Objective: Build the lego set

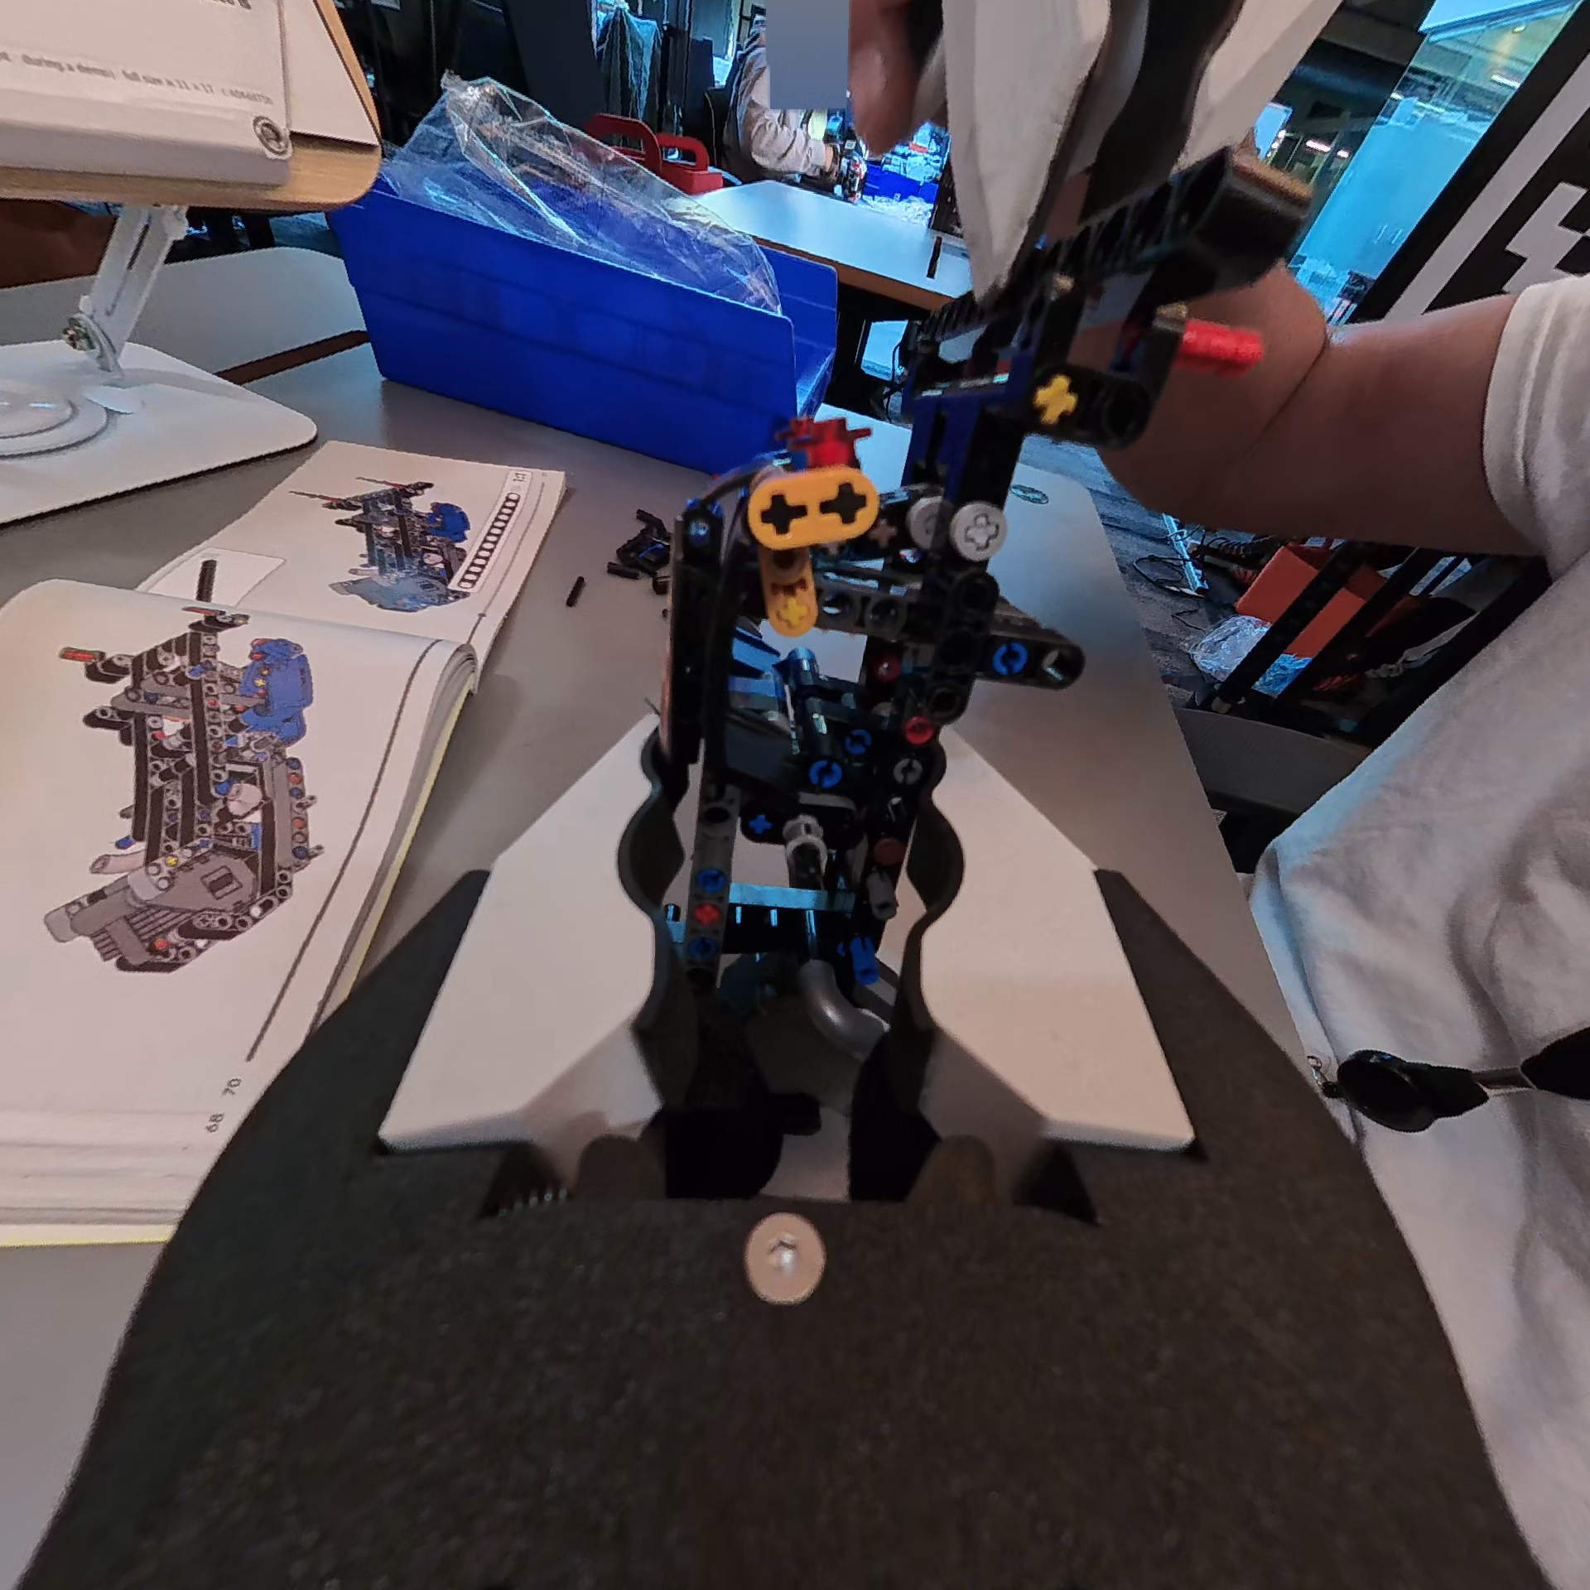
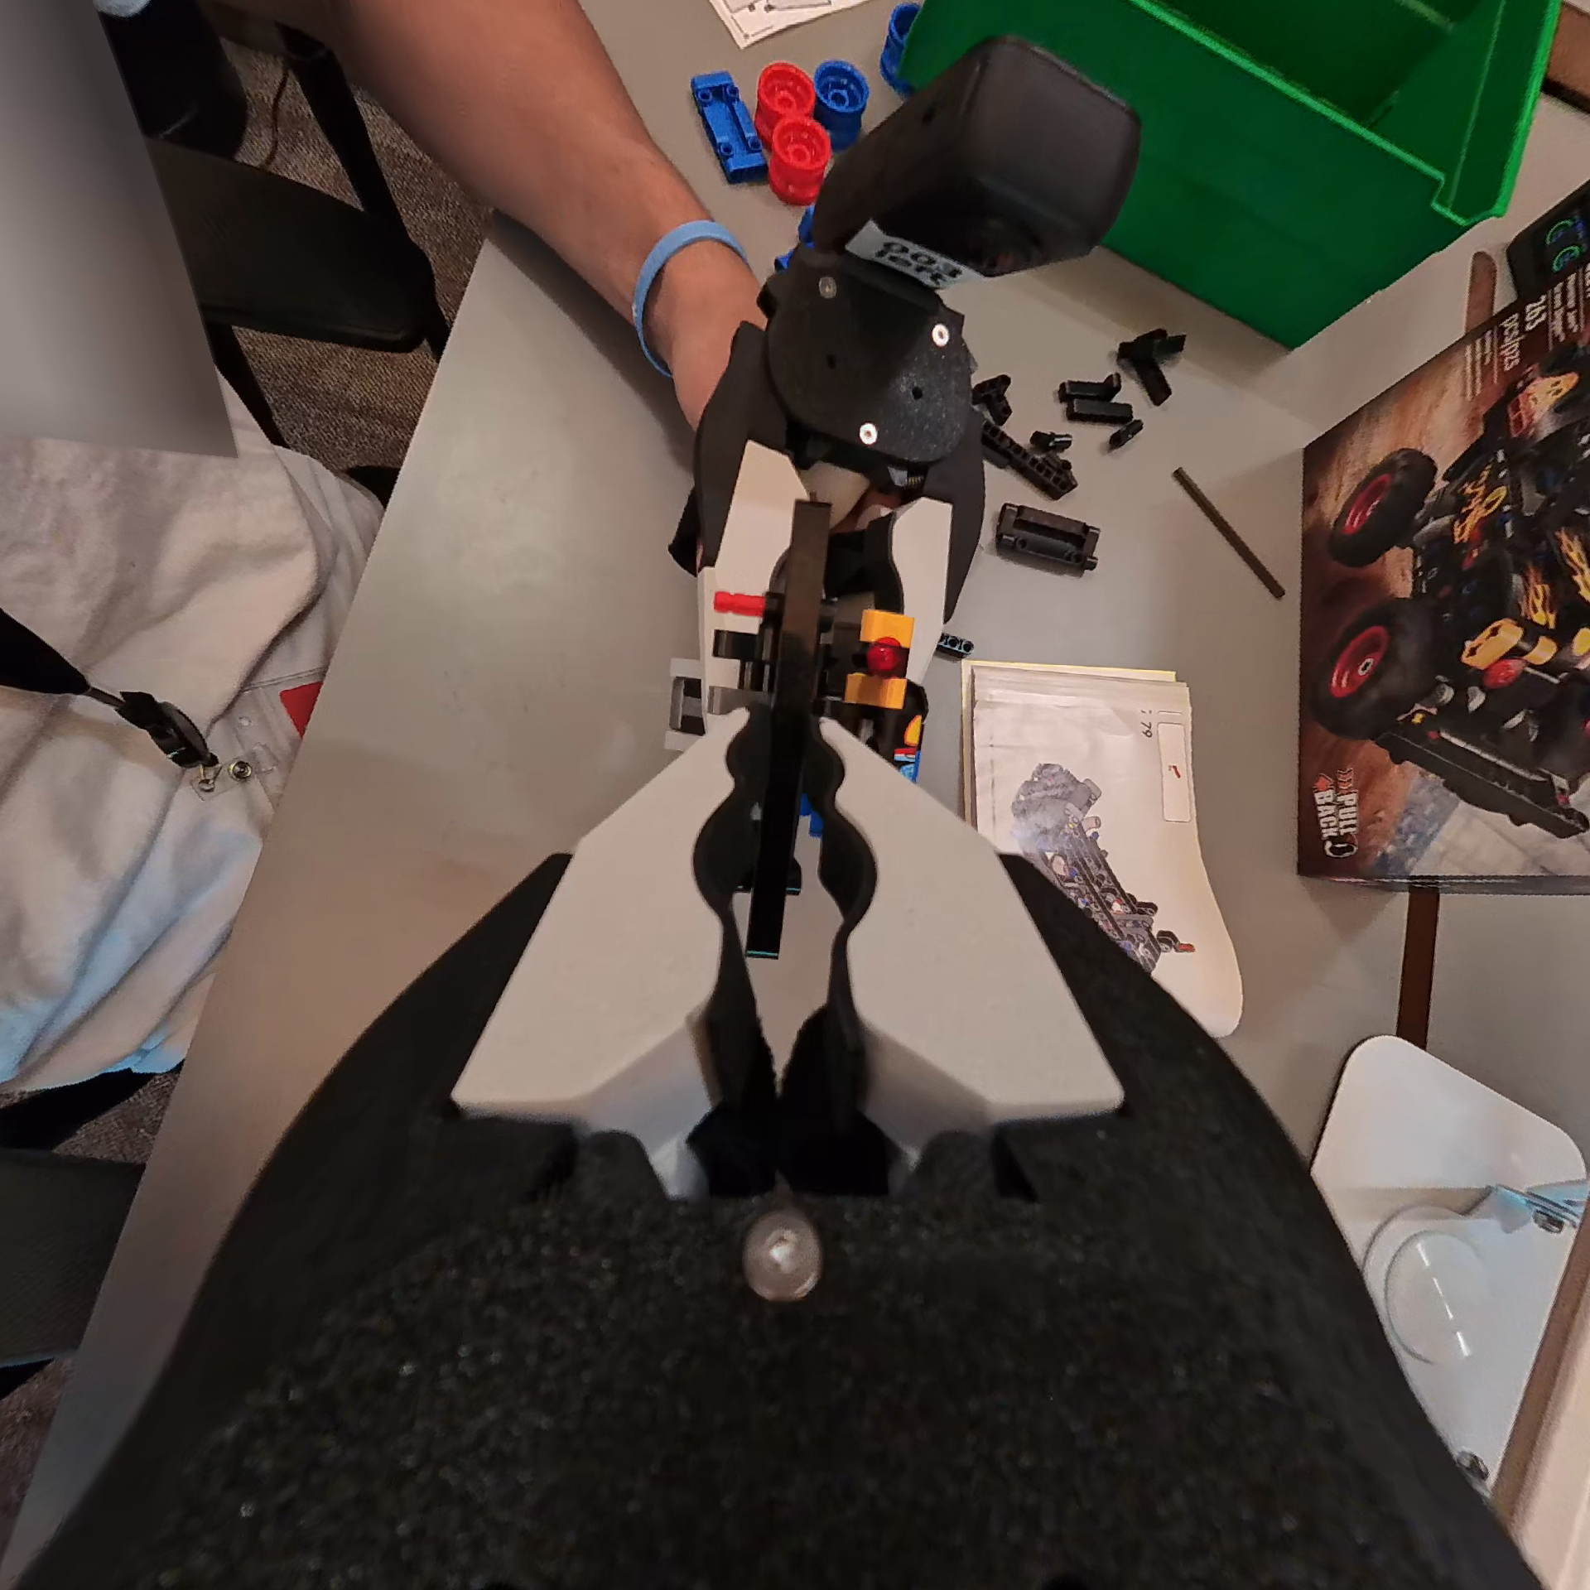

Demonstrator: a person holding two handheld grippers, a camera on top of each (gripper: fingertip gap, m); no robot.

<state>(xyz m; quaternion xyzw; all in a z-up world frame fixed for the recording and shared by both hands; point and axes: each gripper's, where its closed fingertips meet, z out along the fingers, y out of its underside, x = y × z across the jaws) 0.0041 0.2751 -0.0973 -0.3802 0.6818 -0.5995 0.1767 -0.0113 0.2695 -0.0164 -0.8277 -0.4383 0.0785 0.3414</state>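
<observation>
Left wrist view: the left gripper (image 1: pixel 787 774) is closed around the lower frame of the lego chassis (image 1: pixel 826 688), holding it on end above the grey table (image 1: pixel 533 714), nearer than the blue bin (image 1: pixel 585 344).

The right gripper (image 2: pixel 779 766) is closed to a narrow gap on a black beam (image 2: pixel 779 774) at the chassis top; whether the pads fully bear on it cannot be told.

Handling (judgement): the chassis is light and stiff along its beams. Pin joints may pop under twist, and protruding pins are fragile. Best held on the long side beams, not on the yellow connectors (image 1: pixel 809 508).

Counts:
- Beyond the chassis, near the green bin (image 2: pixel 1291 155): two red wheel hubs (image 2: pixel 796 129), at least one blue hub (image 2: pixel 839 90).
- One open instruction booklet (image 1: pixel 215 774).
- One set box (image 2: pixel 1454 602).
- Scattered black pins (image 2: pixel 1093 404), number unclear.
</observation>
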